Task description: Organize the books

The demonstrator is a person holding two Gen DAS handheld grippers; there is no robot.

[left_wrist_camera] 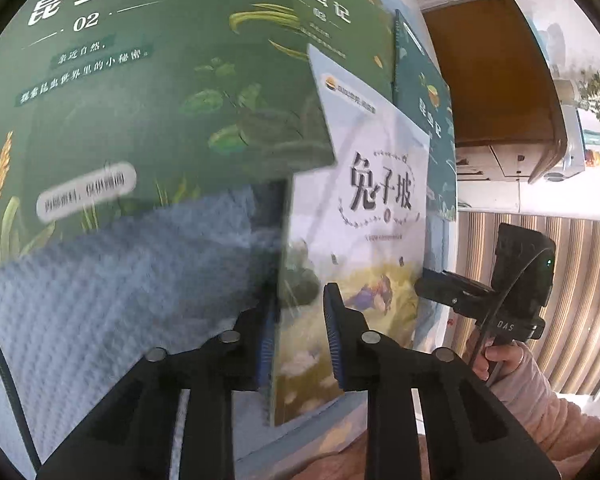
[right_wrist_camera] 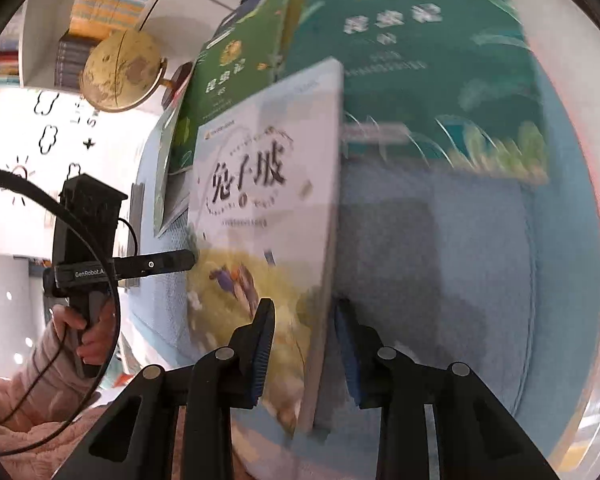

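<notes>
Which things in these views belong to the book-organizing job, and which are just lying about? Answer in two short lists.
Part of the job:
- white book, held at opposite edges
- left gripper
- right gripper
- green books leaning behind it

Just lying about:
- globe
- blue cloth
- wooden cabinet

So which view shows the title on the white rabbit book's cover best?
The left wrist view: the white book faces the camera and its title reads sharply. In the right wrist view the same book is seen at an angle, its title slanted and slightly blurred.
</notes>
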